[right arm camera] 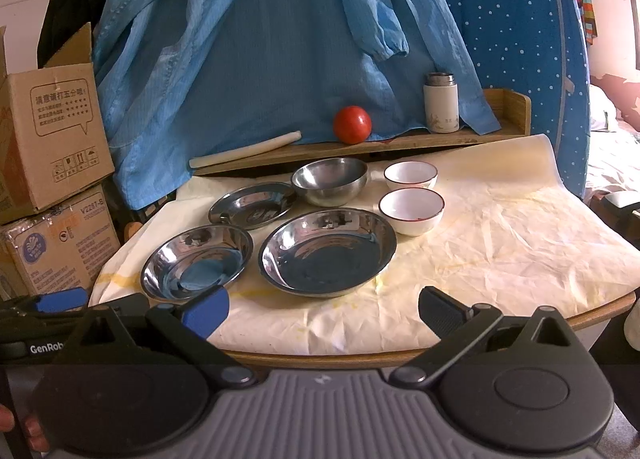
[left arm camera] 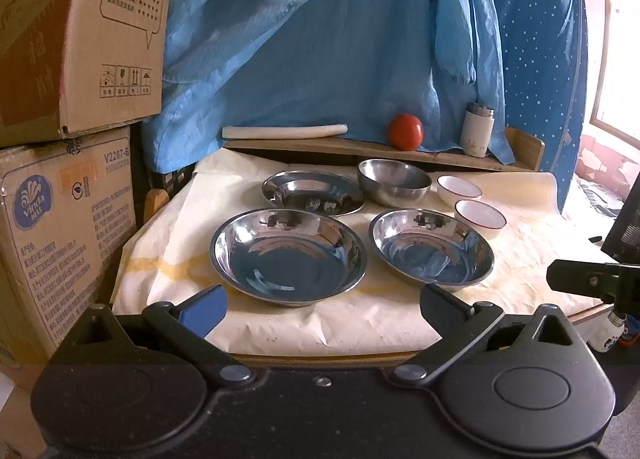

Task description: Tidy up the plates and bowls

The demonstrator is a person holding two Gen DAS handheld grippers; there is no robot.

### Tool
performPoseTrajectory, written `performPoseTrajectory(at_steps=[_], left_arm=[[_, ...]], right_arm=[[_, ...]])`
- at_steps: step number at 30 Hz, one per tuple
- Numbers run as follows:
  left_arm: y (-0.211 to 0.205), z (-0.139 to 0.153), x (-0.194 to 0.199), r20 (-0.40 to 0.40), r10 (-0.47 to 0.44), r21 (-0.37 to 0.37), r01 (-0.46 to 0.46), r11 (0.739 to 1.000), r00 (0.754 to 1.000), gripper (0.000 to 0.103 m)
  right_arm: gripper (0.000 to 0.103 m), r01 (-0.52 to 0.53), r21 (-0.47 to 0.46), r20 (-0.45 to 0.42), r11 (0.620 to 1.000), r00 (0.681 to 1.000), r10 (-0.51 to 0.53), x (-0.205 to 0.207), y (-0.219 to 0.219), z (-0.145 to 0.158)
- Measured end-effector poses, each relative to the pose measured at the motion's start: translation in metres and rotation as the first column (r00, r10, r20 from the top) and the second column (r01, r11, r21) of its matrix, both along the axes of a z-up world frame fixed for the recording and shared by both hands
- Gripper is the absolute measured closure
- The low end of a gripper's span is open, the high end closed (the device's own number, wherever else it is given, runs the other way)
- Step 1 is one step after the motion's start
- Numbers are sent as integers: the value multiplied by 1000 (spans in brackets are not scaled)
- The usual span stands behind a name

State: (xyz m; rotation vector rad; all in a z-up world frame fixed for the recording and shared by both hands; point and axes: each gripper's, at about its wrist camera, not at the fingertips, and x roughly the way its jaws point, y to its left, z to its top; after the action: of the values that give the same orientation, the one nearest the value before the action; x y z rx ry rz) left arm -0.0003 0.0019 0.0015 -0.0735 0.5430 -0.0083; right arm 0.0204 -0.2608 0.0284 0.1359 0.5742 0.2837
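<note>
Both claws hang at the near edge of the desk [right arm camera: 520, 259], fingers spread wide and gripping nothing: the left claw [left arm camera: 322, 305] faces the large steel plate [left arm camera: 288, 257], the right claw [right arm camera: 324, 307] faces the second large steel plate [right arm camera: 328, 251] and bare cloth. These two plates sit side by side, just apart, on the crumpled cream cloth [left arm camera: 520, 271]. Behind them lies a smaller steel plate [left arm camera: 312, 193], with a steel bowl [left arm camera: 394, 183] just beside it on the right. Two white bowls with red rims stand right of the steel ware: the far white bowl [right arm camera: 411, 175] and the near white bowl [right arm camera: 412, 211], close together.

A wooden shelf [right arm camera: 440, 139] runs along the back, carrying a tomato [right arm camera: 352, 125], a white flask [right arm camera: 440, 103] and a pale roll [left arm camera: 284, 131]. Blue garments [left arm camera: 320, 39] hang behind it. Stacked cardboard boxes [left arm camera: 68, 99] crowd the left side of the desk.
</note>
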Motion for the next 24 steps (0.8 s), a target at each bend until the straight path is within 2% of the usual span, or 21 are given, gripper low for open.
performPoseTrajectory(at_steps=[24], left_arm=[[-1,-3,2,-11,-8,3,8,1000,1000,1]], right_arm=[[0,13,-1,-5,1000,1000,-13,0,-4,-2]])
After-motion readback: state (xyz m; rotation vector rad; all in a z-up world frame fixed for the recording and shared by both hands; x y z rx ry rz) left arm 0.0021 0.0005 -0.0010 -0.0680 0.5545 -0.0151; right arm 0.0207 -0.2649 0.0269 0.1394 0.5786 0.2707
